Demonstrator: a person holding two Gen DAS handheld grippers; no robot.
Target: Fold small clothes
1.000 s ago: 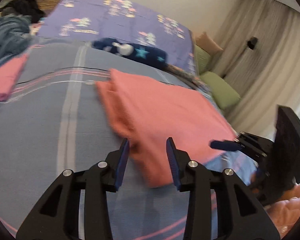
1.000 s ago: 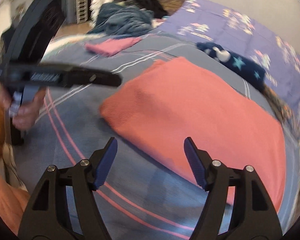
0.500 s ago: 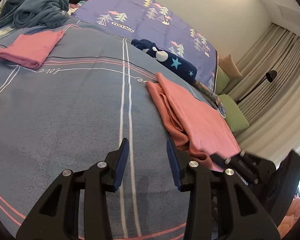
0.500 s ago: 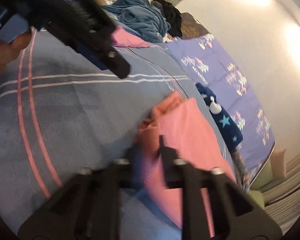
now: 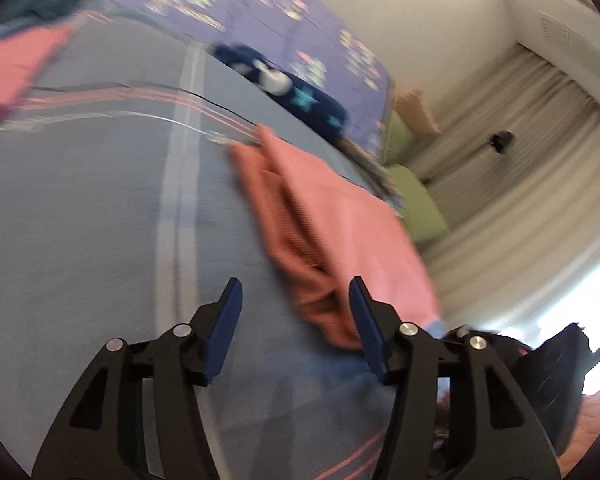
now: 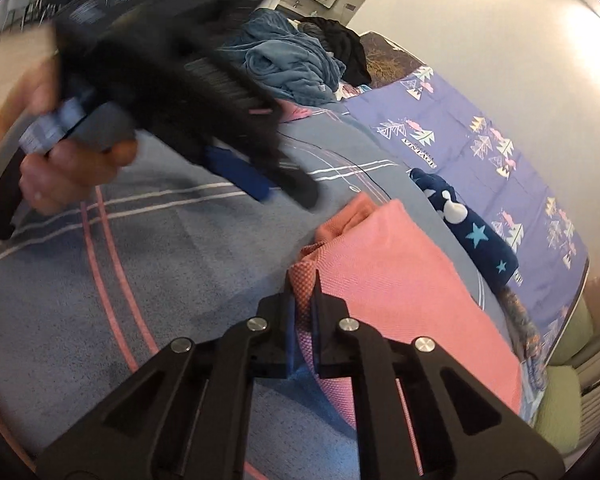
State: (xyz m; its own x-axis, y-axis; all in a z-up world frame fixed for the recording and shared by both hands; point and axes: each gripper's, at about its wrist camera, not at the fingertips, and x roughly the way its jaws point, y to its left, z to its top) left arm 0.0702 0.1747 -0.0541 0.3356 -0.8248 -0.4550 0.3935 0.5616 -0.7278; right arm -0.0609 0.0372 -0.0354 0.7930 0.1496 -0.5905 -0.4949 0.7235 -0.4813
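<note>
Right tool pinches the pink cloth's near corner while the left tool's jaws are opening over the bed.

On the grey-blue bedspread [image 6: 172, 280] lies the salmon-pink cloth [image 6: 400, 280], partly folded, its layered edge facing the left tool. The right tool [image 6: 302, 308] has its jaws pressed together on the cloth's near corner, fabric bunched up between the blue pads. The left tool [image 5: 296, 316] hovers just beside the cloth's near end, jaws opening, nothing pressed between them; the crumpled end lies against the inner side of its right finger. In the right wrist view a hand [image 6: 68, 168] grips the left tool's handle above the bedspread. Farther back lie a folded pink garment [image 5: 16, 64], a navy star-print piece [image 6: 472, 232] and a blue blanket heap [image 6: 292, 60].
</note>
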